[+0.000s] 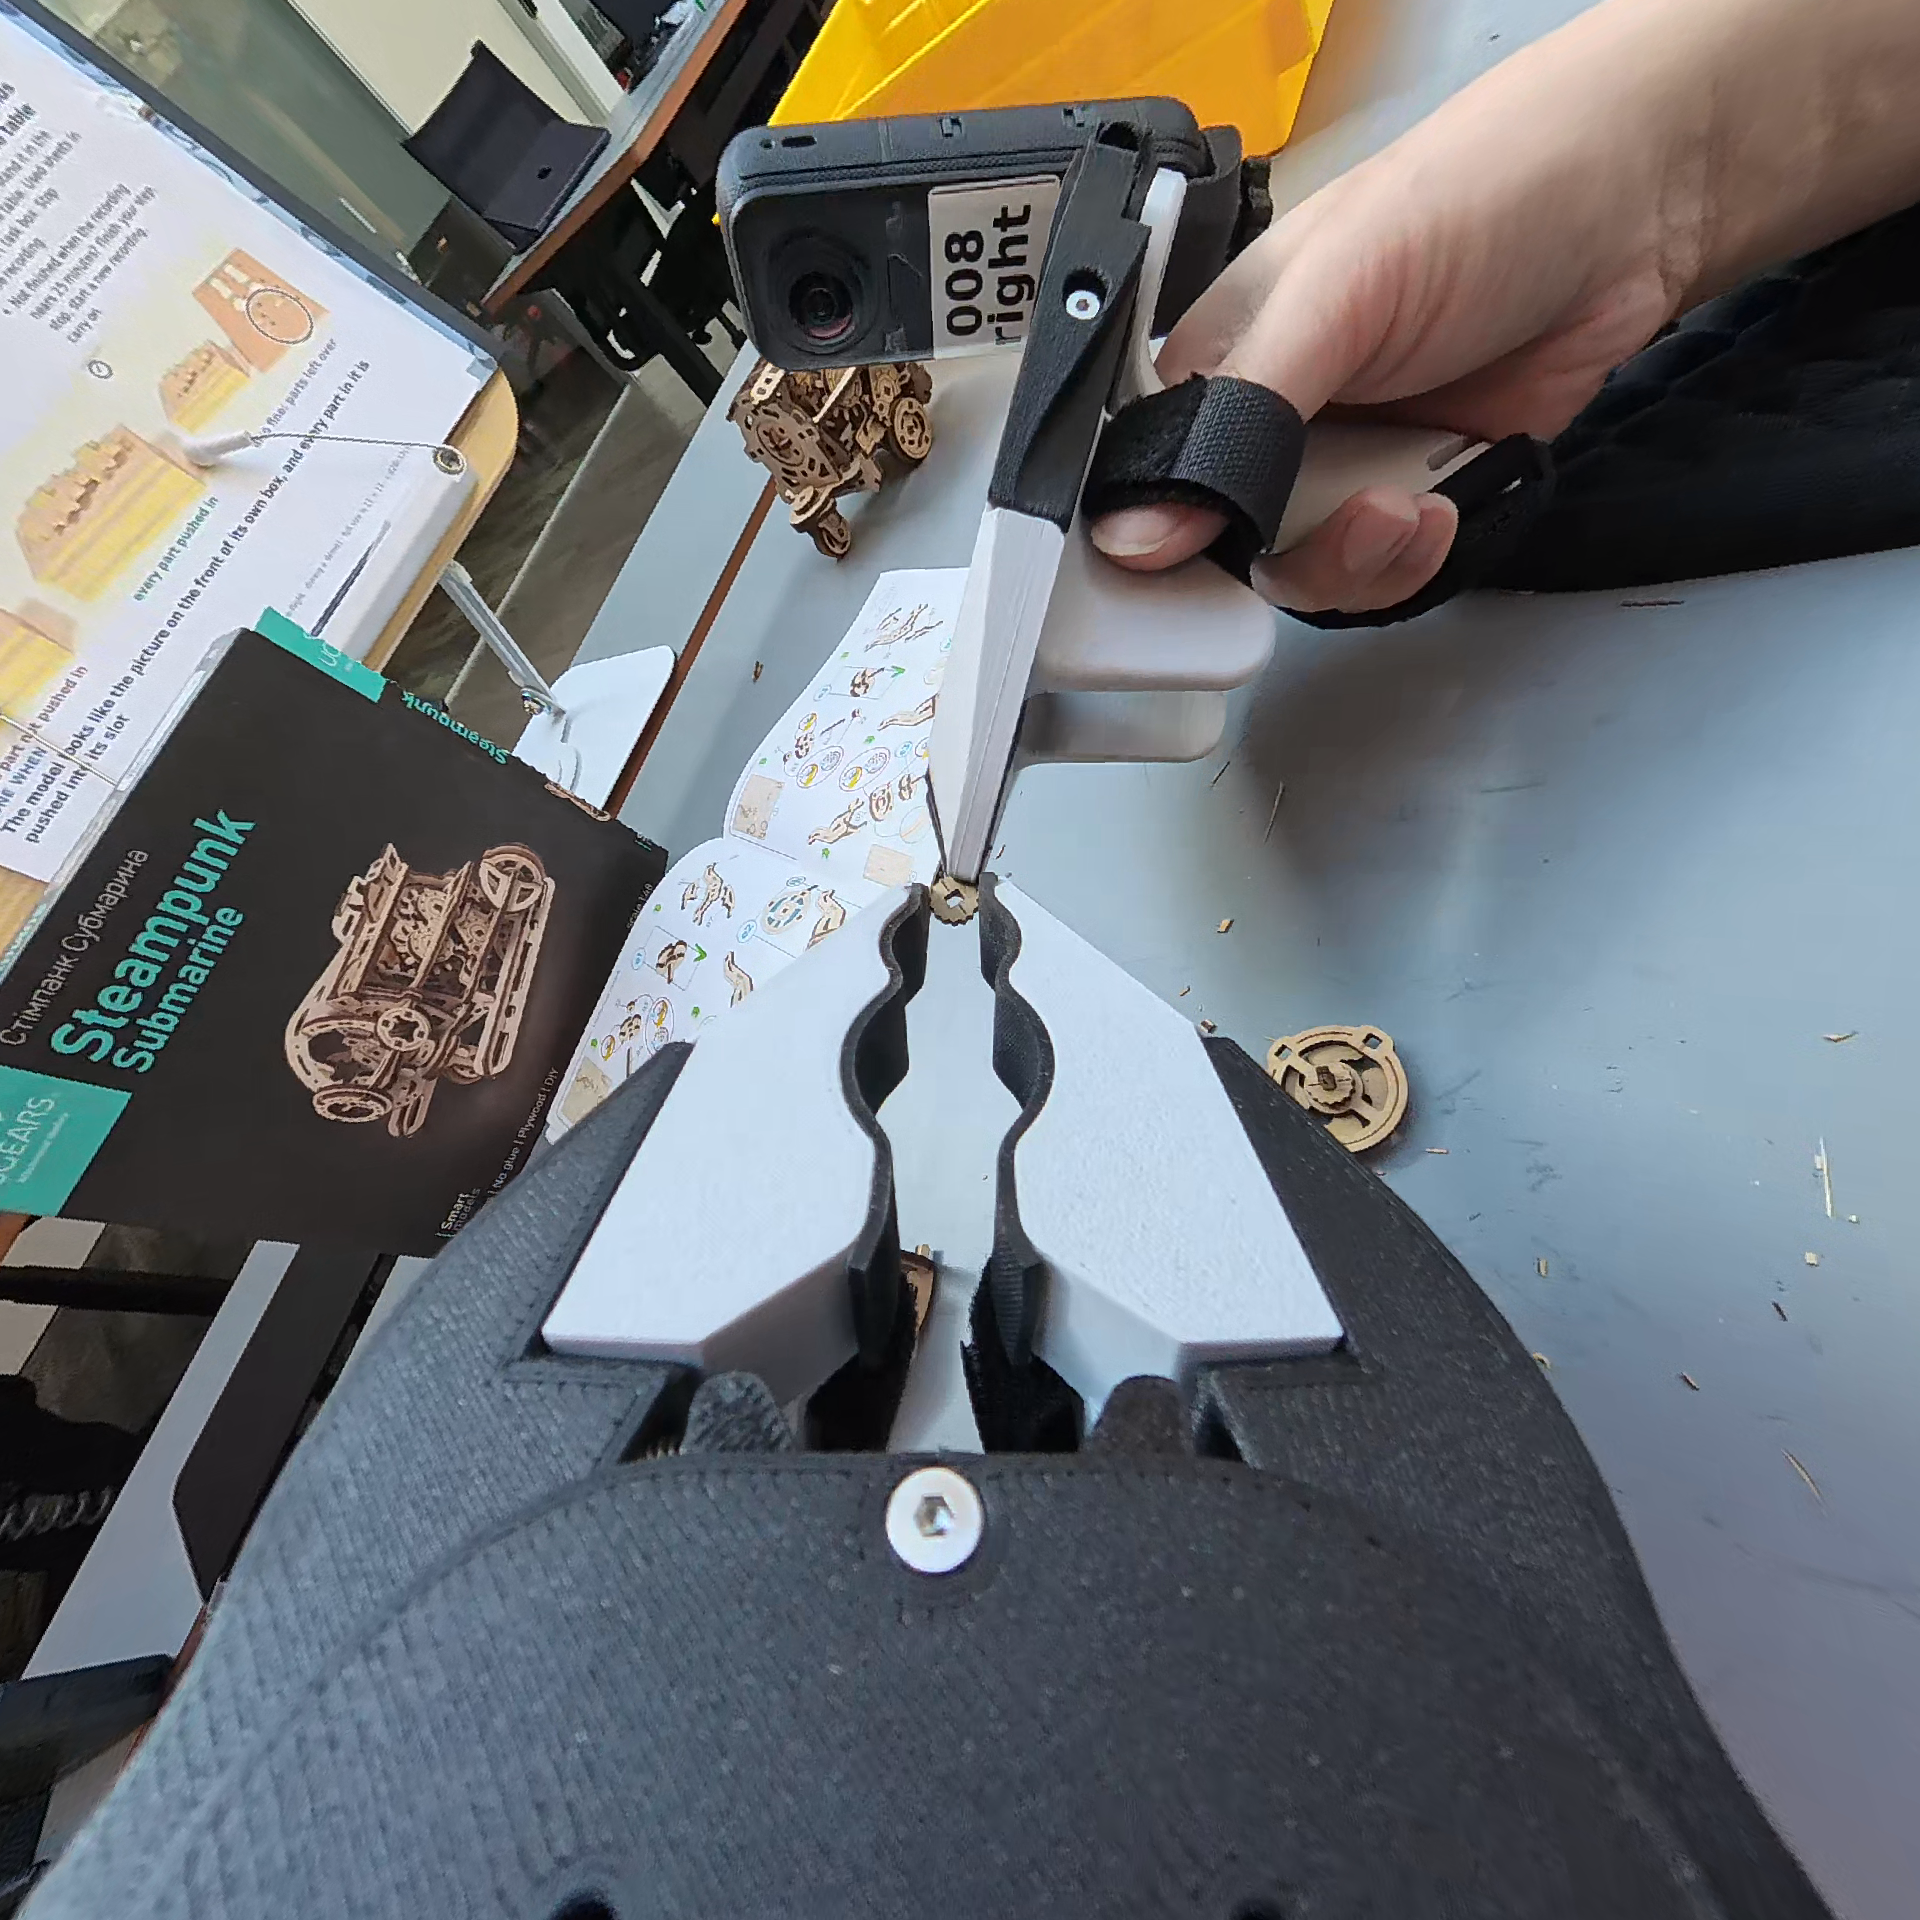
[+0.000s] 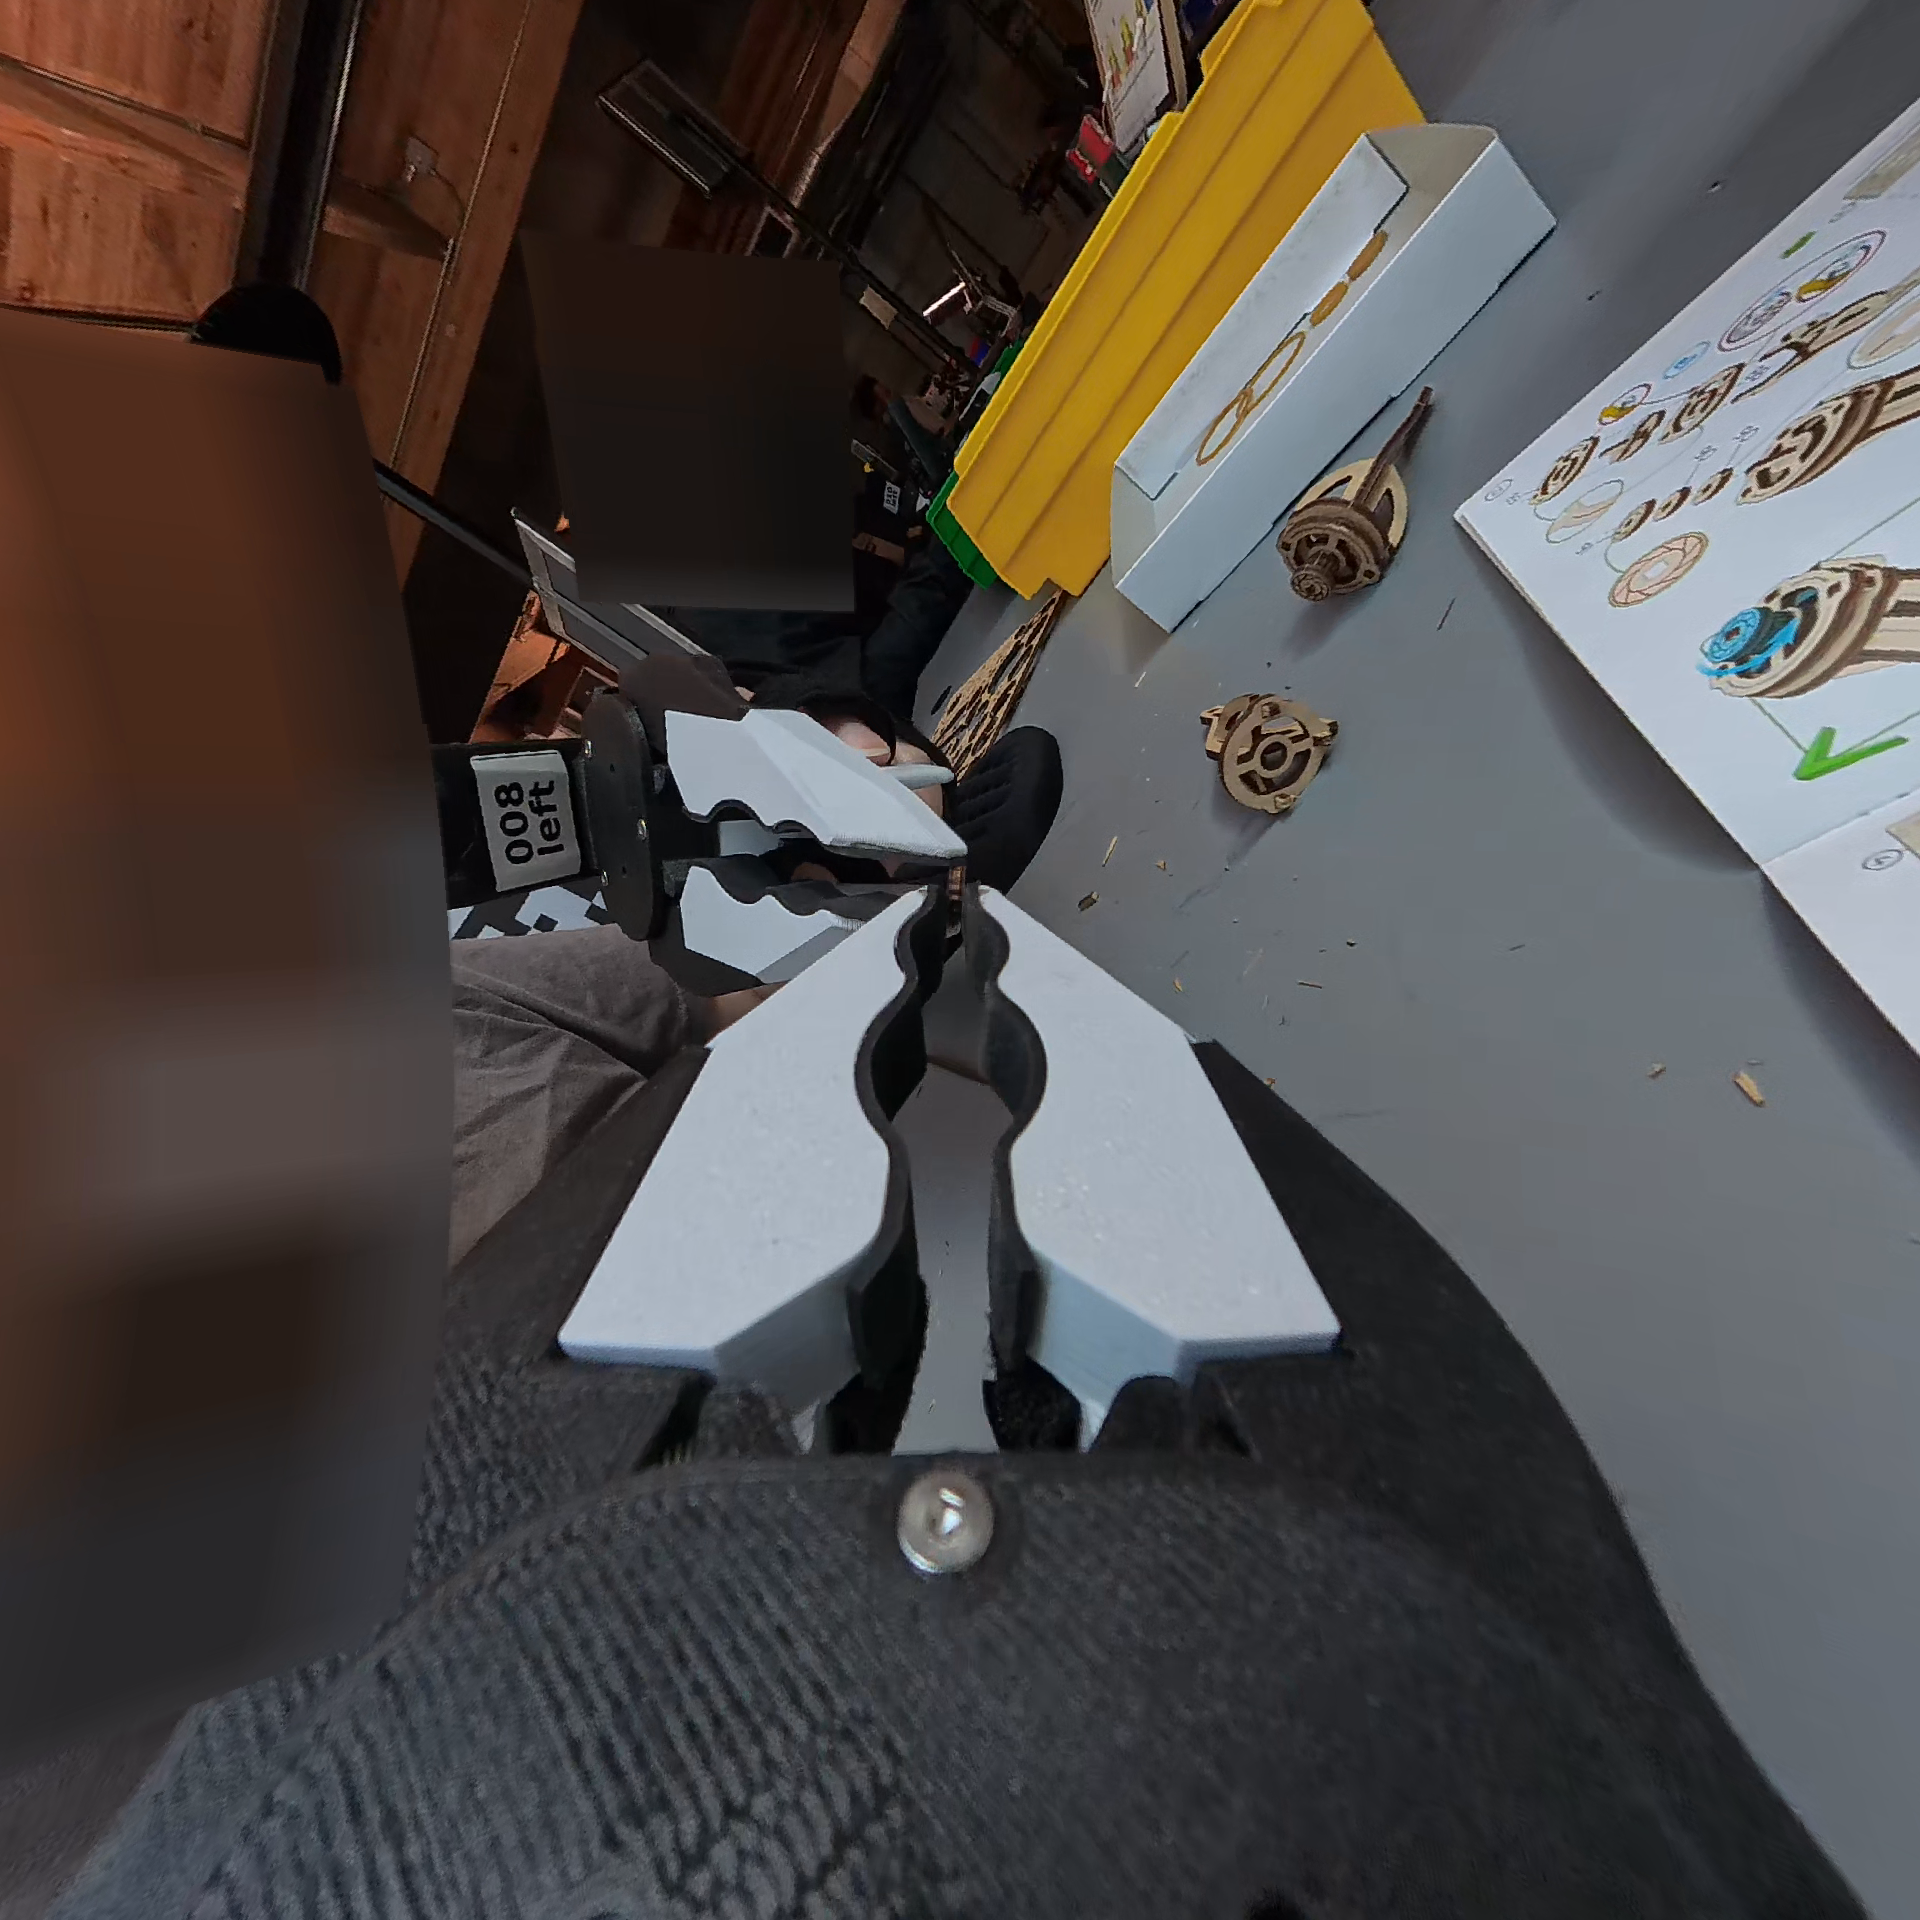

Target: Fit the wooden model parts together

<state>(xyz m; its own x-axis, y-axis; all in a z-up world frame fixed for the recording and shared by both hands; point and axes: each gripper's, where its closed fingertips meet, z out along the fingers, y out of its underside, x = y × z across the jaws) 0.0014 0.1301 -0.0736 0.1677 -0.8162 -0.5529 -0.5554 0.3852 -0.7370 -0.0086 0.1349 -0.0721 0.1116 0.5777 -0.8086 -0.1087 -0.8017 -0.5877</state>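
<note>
A small wooden gear (image 1: 954,899) with a square hole is pinched by its rim between the tips of my left gripper (image 1: 954,902), just above the grey table. My right gripper (image 1: 968,871) comes down from above with its fingers pressed together, and its tips nip the gear's top edge. In the right wrist view the gear (image 2: 954,886) shows edge-on between the tips of my right gripper (image 2: 954,902). The left gripper (image 2: 958,860) reaches in from the left there and meets it at the same spot.
A round wooden sub-assembly (image 1: 1340,1086) lies right of the grippers. An instruction sheet (image 1: 831,790), a black kit box (image 1: 343,935) and a built wooden model (image 1: 831,436) lie beyond. A white tray (image 2: 1330,343), a wheel on an axle (image 2: 1340,520), a hub (image 2: 1268,753) and a yellow bin (image 2: 1174,291) show too. Both grippers' tips are close together, under 4 cm apart. Both grippers' tips are roughly 11 centimeters from the hub (image 2: 1268,753).
</note>
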